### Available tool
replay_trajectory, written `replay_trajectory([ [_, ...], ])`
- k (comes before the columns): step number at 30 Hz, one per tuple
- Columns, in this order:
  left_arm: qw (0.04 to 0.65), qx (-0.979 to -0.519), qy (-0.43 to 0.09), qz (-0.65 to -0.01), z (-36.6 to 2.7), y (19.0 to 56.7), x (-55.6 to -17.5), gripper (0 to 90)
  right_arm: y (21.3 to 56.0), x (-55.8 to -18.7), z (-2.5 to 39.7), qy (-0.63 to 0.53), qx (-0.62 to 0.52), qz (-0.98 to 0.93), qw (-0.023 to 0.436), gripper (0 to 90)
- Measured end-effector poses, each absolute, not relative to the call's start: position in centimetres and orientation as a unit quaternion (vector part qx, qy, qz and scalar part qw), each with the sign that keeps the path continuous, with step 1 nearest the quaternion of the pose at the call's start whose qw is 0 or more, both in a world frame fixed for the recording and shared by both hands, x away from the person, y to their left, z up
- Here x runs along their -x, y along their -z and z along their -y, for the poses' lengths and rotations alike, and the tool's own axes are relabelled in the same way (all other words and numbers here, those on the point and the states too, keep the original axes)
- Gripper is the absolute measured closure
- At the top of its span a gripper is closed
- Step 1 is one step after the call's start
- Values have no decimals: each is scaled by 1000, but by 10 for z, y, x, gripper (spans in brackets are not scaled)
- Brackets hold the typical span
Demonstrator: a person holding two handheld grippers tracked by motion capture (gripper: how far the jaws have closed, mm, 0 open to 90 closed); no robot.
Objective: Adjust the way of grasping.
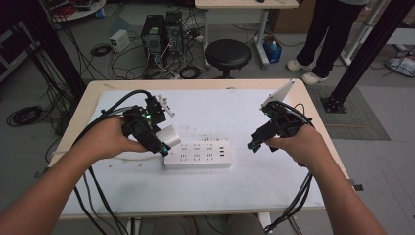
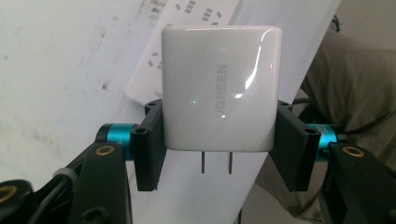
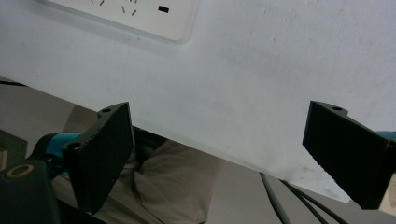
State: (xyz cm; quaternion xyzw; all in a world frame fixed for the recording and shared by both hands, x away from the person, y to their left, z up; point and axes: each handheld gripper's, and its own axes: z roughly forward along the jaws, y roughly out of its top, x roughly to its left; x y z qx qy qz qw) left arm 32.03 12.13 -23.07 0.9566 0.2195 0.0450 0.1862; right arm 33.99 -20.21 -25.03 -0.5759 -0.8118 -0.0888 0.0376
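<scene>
Our left gripper (image 2: 219, 142) is clamped on the white charger (image 2: 219, 86), its two prongs bare, just above the left end of the power strip (image 1: 198, 154). Our right gripper (image 3: 224, 149) hangs wide open and empty, right of the strip.

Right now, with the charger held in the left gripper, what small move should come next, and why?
Probably lower the left gripper toward the power strip with the prongs aimed at a socket. The white charger is clamped between its jaws with both prongs bare, and it sits just beside the strip's left end. The right gripper is open, holding nothing.
</scene>
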Motion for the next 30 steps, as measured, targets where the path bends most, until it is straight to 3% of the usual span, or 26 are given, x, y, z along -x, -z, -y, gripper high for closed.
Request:
replay_trajectory([
  [18, 282, -949, -46, -135, -91, 247, -318, 427, 244, -338, 204, 167, 577, 792, 106, 84],
  [30, 306, -945, -40, -107, -76, 254, -316, 427, 249, -342, 198, 275, 564, 747, 221, 86],
])
